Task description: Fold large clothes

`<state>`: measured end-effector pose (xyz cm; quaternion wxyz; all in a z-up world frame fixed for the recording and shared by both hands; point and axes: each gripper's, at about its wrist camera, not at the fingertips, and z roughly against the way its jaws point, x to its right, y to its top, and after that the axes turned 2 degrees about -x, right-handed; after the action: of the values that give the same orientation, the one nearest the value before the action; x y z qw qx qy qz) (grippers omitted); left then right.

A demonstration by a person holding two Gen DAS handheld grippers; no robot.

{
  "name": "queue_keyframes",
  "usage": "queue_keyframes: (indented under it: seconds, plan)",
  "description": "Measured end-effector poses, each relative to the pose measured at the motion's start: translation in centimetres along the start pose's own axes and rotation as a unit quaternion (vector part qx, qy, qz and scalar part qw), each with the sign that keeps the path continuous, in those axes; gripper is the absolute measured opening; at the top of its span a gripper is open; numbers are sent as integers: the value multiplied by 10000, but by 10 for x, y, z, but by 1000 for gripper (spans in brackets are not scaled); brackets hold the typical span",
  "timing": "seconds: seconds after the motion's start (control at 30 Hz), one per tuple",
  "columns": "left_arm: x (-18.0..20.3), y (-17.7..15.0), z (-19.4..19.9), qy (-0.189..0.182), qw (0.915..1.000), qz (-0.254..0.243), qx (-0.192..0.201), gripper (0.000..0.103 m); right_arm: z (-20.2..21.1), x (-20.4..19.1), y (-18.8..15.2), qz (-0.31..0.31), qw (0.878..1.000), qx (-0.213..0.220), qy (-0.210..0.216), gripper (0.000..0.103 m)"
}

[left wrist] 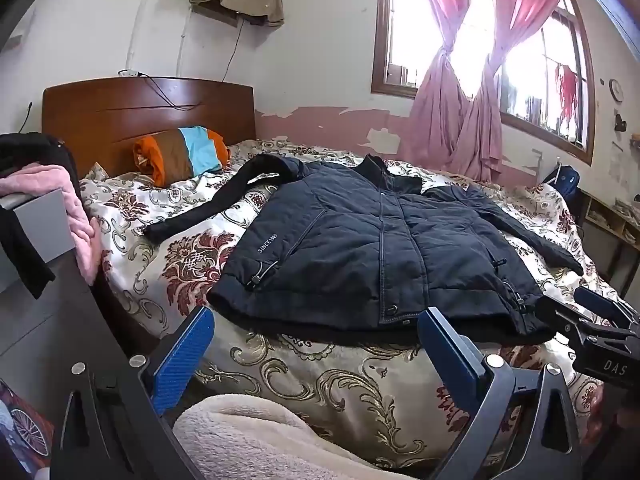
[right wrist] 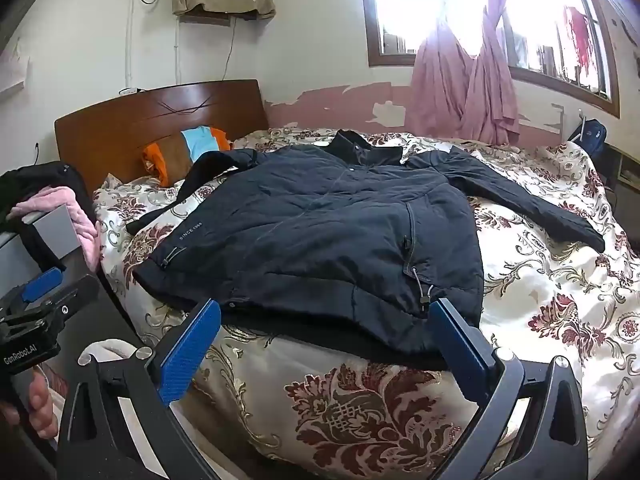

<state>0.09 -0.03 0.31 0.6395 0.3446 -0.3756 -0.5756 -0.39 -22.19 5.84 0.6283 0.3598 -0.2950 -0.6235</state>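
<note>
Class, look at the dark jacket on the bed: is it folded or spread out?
Spread out. The jacket lies flat, front up, on the bed, both sleeves stretched sideways, nothing folded yet.

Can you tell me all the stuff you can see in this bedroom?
jacket: one, dark navy, spread flat on the bed, sleeves out to both sides
bedspread: one, cream with dark red flowers, covering the bed
pillow: one, orange, brown and light blue stripes, against the headboard
headboard: one, brown wood, at the bed's far left end
curtains: two, pink, tied at the window
pink fluffy cloth: one, left of the bed
backpack: one, blue, far right by the wall
left gripper: one, blue pads, open, near the jacket's hem
right gripper: one, blue pads, open, near the hem
</note>
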Motion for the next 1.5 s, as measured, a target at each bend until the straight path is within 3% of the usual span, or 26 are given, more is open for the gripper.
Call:
queue_keyframes:
  seconds: [1.5]
  plan:
    - [0,0,1,13,10000,-1,-7,102,-4,3,0,-63,10000,-48,-17,102]
